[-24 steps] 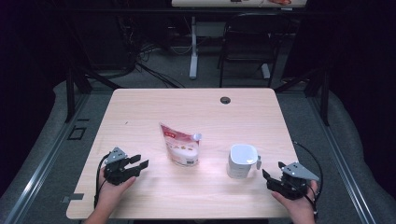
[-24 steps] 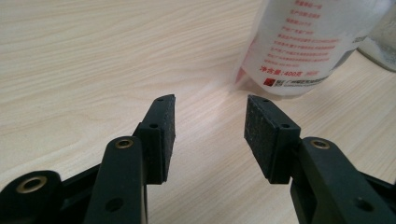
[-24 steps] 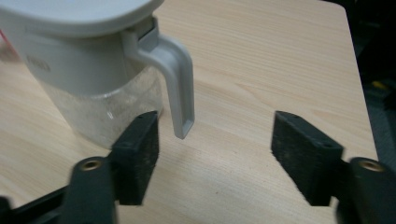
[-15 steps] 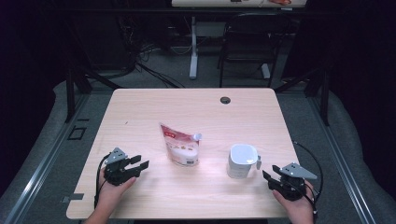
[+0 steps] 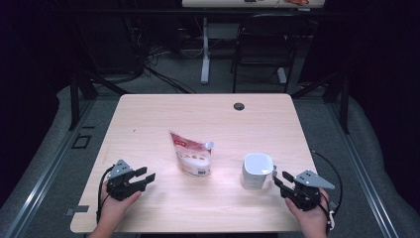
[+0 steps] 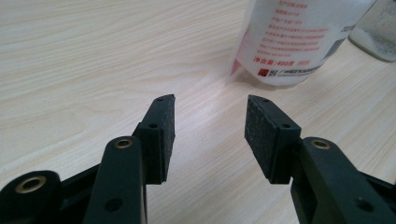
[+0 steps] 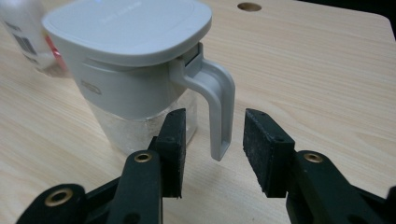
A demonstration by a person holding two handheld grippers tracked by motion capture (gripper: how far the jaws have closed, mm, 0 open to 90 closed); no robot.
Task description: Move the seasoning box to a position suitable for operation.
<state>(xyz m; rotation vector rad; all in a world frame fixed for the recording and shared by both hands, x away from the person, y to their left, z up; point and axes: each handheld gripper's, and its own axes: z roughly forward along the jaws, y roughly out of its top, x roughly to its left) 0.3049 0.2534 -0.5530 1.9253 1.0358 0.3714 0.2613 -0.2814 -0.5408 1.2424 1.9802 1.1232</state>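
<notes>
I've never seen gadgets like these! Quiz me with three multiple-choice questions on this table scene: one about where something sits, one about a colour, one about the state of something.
1. Where does the pouch stand relative to the jug, in the high view?
A. To its left
B. To its right
C. On top of it

2. What colour is the jug's lid?
A. Red
B. Pale grey
C. Black

3. How do the jaws of the right hand-held gripper stand?
A. Shut on the jug's handle
B. Shut on nothing
C. Open, either side of the handle's lower end

Answers:
1. A: in the high view the pouch is nearer the table's middle, the jug to the right.
2. B: the right gripper view shows a pale grey lid.
3. C: the handle hangs in the gap, with no pad visibly pressing it.
</notes>
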